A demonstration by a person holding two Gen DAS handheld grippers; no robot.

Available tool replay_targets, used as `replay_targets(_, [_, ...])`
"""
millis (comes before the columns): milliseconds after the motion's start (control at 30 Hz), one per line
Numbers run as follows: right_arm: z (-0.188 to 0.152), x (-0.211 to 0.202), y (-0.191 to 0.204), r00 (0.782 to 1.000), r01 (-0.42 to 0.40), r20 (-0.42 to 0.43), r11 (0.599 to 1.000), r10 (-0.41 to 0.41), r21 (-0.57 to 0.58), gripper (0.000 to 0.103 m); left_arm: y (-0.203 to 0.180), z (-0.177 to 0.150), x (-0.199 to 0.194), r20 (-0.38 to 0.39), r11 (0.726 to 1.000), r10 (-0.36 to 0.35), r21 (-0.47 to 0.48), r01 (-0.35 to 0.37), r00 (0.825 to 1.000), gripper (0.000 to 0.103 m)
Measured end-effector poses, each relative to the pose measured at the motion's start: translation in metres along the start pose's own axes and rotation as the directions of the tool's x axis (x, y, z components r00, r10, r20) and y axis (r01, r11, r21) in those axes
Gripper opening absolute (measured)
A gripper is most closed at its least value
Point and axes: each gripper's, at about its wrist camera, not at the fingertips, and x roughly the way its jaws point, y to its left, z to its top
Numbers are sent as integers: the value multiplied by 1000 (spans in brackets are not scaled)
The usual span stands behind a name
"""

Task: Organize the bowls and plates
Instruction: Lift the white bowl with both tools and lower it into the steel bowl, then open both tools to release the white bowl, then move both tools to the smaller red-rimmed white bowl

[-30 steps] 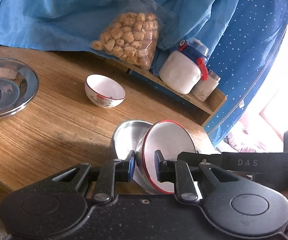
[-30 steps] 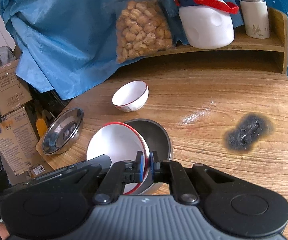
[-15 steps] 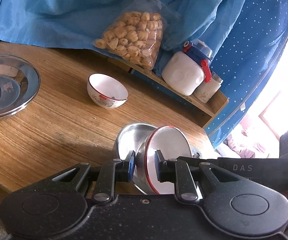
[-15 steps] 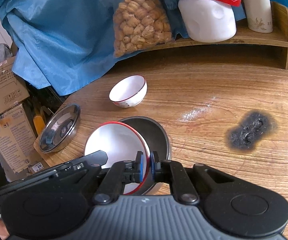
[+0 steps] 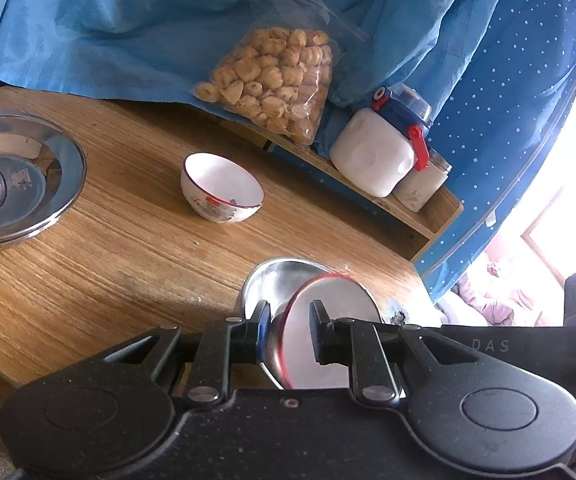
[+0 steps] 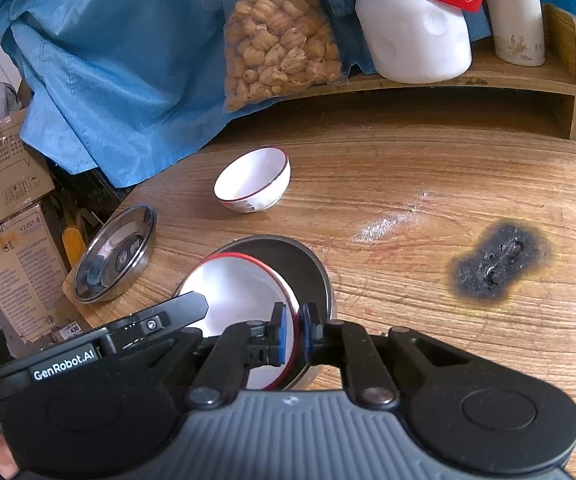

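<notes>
A white red-rimmed bowl (image 6: 240, 292) lies tilted inside a steel bowl (image 6: 307, 260) at the table's near edge. My right gripper (image 6: 292, 336) is shut on the white bowl's rim. My left gripper (image 5: 288, 336) straddles the near rims of the white bowl (image 5: 327, 332) and the steel bowl (image 5: 272, 284), its jaws a little apart. A second small white bowl (image 5: 222, 188) (image 6: 254, 184) stands upright mid-table. A steel plate (image 5: 12, 180) (image 6: 116, 252) rests at the table's left end.
A low wooden shelf (image 6: 527, 76) at the back holds a bag of snacks (image 6: 280, 40), a white jar with red clasp (image 6: 415, 36) and a white canister (image 6: 517, 24). A black burn mark (image 6: 499, 264) is on the right. Cardboard boxes (image 6: 12, 208) stand left of the table.
The white bowl has sunk lower and settled into the steel bowl. Both grippers pulled back slightly with it; the right stays clamped on the rim.
</notes>
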Motion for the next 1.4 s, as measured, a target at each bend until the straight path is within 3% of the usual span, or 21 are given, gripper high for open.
replay_targets(467, [5,-9,-5,998,-48,41,999,47,14,12,2,12,-9,49,1000,-17,-14,18,999,23])
replay_targets(500, [6,-11,-5,997,-55,48,998,55,12,12,2,14,-10,54,1000,-17,-14,18,998,24])
replay_targets(600, [11,-18,-3,994,-80,81,997,79,3,14,2,21,-11,71,1000,-5,-7,5,997,41])
replay_targets(667, [15,-20,-2,990,-101,99,995,101,-7,39,5,27,-13,96,1000,23,-13,-22,995,63])
replay_targets(700, [18,-21,-2,987,-112,112,994,113,-12,46,7,30,-15,112,999,37,-16,-35,993,69])
replay_targets(767, [24,-21,-1,982,-129,138,991,131,-19,67,11,38,-16,137,998,65,-14,-63,988,94])
replay_targets(800, [27,-20,-1,979,-137,147,990,139,-23,73,13,41,-17,148,997,75,-13,-74,986,98])
replay_targets(867, [33,-14,-2,975,-146,165,989,148,-22,103,17,48,-18,164,997,76,-15,-75,984,102])
replay_targets(967, [40,6,-9,973,-161,167,987,160,-9,103,23,53,-13,164,997,74,-24,-71,984,102])
replay_targets(1167, [59,41,-31,979,-157,145,985,145,73,103,33,73,16,129,986,169,-30,-167,977,102])
replay_targets(1400, [101,76,-32,991,-69,123,993,57,93,103,39,101,56,88,943,334,-17,-333,939,102])
